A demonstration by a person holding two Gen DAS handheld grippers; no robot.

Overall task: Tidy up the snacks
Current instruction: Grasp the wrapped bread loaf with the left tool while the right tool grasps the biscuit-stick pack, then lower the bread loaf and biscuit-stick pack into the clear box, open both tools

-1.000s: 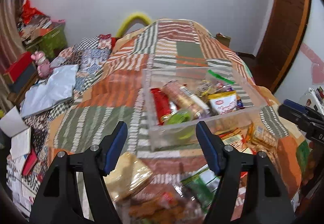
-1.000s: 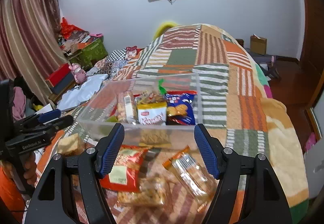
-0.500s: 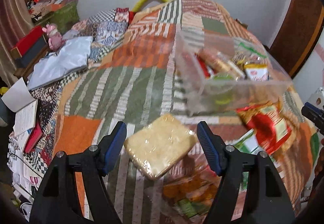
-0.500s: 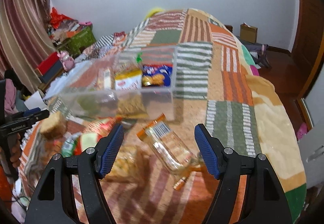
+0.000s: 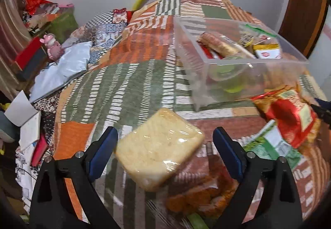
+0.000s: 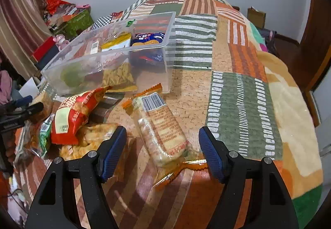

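Observation:
A clear plastic bin [image 5: 256,61] holding several snacks sits on the patchwork bedspread; it also shows in the right wrist view [image 6: 107,57]. My left gripper [image 5: 163,148] is open, its fingers either side of a wrapped pale bread-like snack [image 5: 159,150]. My right gripper [image 6: 162,150] is open over a long clear packet of crackers with orange ends [image 6: 161,127]. A red snack bag [image 6: 76,113] lies left of it and shows in the left wrist view [image 5: 289,117].
A green packet [image 5: 275,146] and an orange snack pack [image 5: 198,195] lie near the left gripper. A yellow puffed snack bag [image 6: 91,140] lies by the right gripper's left finger. Clutter, papers and boxes line the floor at left [image 5: 26,109]. The bed edge drops at right [image 6: 306,125].
Both grippers have lowered and moved closer to the bed. The bread snack now fills the gap between the left fingers; the cracker packet now lies between the right fingers.

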